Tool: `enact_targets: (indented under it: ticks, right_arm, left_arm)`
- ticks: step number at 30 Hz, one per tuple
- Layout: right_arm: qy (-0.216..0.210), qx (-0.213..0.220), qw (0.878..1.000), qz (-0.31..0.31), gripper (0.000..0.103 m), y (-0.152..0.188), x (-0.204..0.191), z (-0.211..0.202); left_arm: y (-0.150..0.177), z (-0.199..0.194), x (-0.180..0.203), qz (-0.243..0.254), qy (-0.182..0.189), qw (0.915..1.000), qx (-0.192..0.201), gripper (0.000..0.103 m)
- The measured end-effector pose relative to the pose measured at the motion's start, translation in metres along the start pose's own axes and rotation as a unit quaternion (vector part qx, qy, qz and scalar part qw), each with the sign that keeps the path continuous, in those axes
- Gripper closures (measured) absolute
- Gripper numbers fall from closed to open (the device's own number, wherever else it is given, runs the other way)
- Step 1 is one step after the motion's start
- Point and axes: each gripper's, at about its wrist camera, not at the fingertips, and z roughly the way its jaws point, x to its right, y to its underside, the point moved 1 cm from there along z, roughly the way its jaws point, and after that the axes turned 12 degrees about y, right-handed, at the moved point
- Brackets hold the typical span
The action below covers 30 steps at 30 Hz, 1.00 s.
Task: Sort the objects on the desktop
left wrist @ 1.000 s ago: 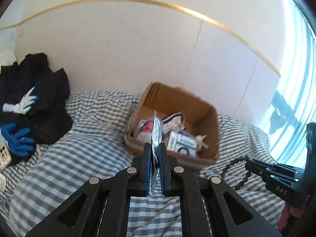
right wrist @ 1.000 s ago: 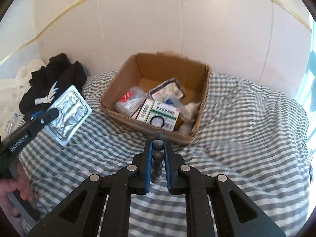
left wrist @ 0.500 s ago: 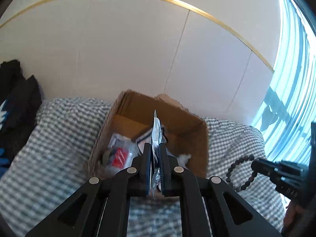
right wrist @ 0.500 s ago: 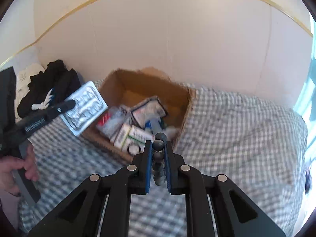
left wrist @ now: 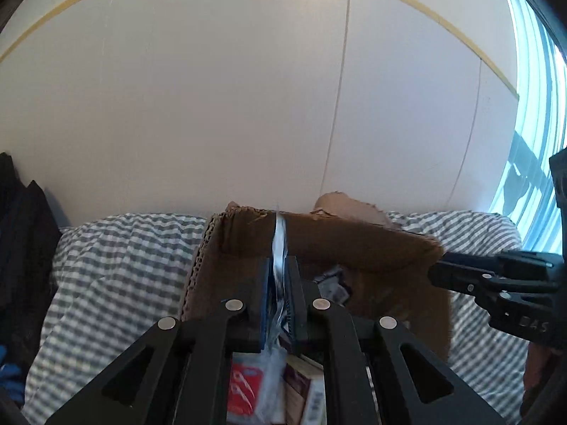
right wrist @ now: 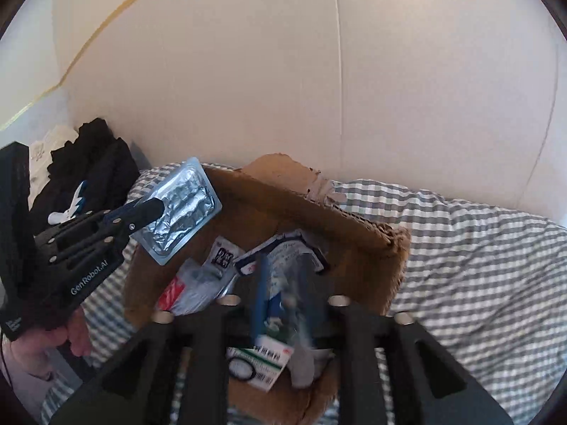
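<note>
A silver blister pack point(right wrist: 180, 209) hangs over the left rim of the brown cardboard box point(right wrist: 319, 209). My left gripper point(right wrist: 157, 208) has its pads on the pack's edge, and its jaws are starting to open. In the left wrist view the blister pack point(left wrist: 280, 233) stands edge-on between the left gripper's point(left wrist: 279, 265) blue pads, above the box point(left wrist: 336, 233). My right gripper point(right wrist: 287, 283) is over the box's inside, motion-blurred, with its jaws opening wide and nothing visible between them. The right gripper point(left wrist: 437, 272) also shows at the box's right corner. I cannot see the bead bracelet.
The box holds a red-and-white packet point(right wrist: 173, 290), a green-and-white medicine carton point(right wrist: 262, 361) and other packets. It sits on a grey checked bedcover point(right wrist: 478, 248) against a white wall. Black clothes point(right wrist: 88, 170) lie at the left. A bright window point(left wrist: 531, 141) is at the right.
Both grippers moved forward until they hang over the box. The right jaws have opened, and the bead bracelet that they held is gone from between them. The left still holds the blister pack.
</note>
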Motion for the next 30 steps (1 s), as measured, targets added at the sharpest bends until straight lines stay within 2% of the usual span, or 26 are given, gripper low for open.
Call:
enact_targets:
  ticks: [1,2,3,4,7,9,14,16,18,20,21,26,30]
  right_arm:
    - [0.004,0.006,1.0,0.009,0.039,0.0,0.003,0.002]
    - [0.005,0.01,1.0,0.022,0.037,0.001,0.007,0.004]
    - [0.003,0.007,1.0,0.03,0.037,0.003,0.011,0.007]
    - [0.0,0.003,0.999,0.037,0.037,0.004,0.014,0.008]
    - [0.011,0.001,0.999,0.048,0.034,0.012,0.019,0.006]
    - [0.023,0.004,0.998,0.061,0.019,0.019,0.023,0.001]
    - [0.035,0.005,0.996,0.085,0.018,0.028,0.031,-0.027]
    - [0.044,0.009,0.995,0.086,0.012,0.033,0.031,-0.045]
    - [0.046,0.008,0.995,0.089,0.005,0.036,0.031,-0.058]
    - [0.044,0.003,0.994,0.099,0.0,0.039,0.031,-0.074]
    - [0.043,0.003,0.994,0.101,0.0,0.04,0.031,-0.081]
    - [0.062,0.025,0.994,0.081,0.0,0.045,0.021,-0.124]
    - [0.062,0.042,0.994,0.075,0.0,0.052,0.015,-0.156]
  left_arm:
    - [0.002,0.004,-0.003,-0.001,0.003,1.0,-0.003,0.084]
    - [0.004,0.009,-0.006,-0.003,0.005,1.0,-0.007,0.07]
    - [0.007,0.01,-0.008,-0.007,0.002,1.0,-0.007,0.051]
    - [0.01,0.01,-0.01,-0.013,-0.002,0.9999,-0.005,0.039]
    - [0.017,0.006,-0.01,-0.017,0.006,0.9998,-0.003,0.037]
    - [0.018,0.005,0.0,0.002,0.019,0.9996,-0.021,0.037]
    - [0.025,-0.01,0.013,0.028,-0.003,0.9989,-0.038,0.018]
    - [0.025,-0.019,0.016,0.021,-0.008,0.999,-0.038,0.01]
    - [0.021,-0.031,0.021,0.008,-0.008,0.9992,-0.039,0.009]
    - [0.016,-0.047,0.029,0.0,-0.007,0.9994,-0.034,0.004]
    - [0.014,-0.054,0.032,0.001,-0.009,0.9995,-0.029,0.0]
    - [0.014,-0.092,0.06,0.037,-0.05,0.998,-0.009,0.0]
    - [0.019,-0.117,0.076,0.044,-0.049,0.9978,-0.003,0.0]
